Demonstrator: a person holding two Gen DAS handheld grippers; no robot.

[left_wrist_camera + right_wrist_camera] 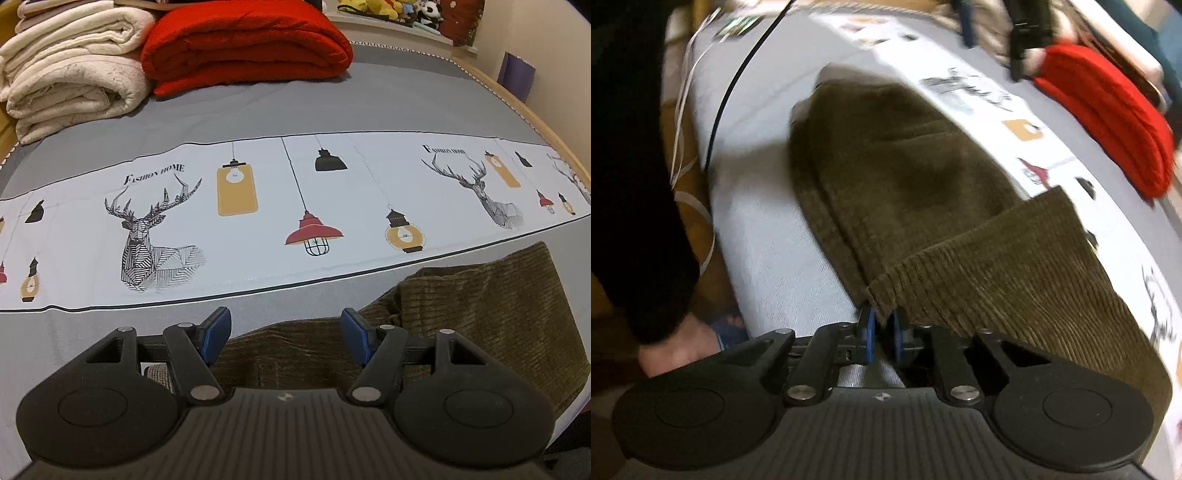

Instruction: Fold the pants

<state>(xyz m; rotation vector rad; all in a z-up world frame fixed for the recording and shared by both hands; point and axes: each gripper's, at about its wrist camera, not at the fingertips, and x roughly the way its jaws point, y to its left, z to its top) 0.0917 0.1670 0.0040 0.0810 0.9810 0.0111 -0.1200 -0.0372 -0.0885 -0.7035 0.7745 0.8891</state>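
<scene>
Olive-brown corduroy pants [905,177] lie lengthwise on the grey bed sheet [768,236], partly folded over. My right gripper [882,330] is shut on a corner of the pants' near end, which drapes over its right side. In the left wrist view the pants [480,314] lie bunched at the lower right. My left gripper [284,334] is open, its blue pads [216,332] wide apart above the pants' edge, holding nothing.
A printed white band with deer and lamps [258,210] crosses the sheet. A folded red blanket [243,44] and cream blankets [70,70] are stacked at the far side. The wooden bed edge [532,110] curves at right. A person's dark sleeve [631,184] is at left.
</scene>
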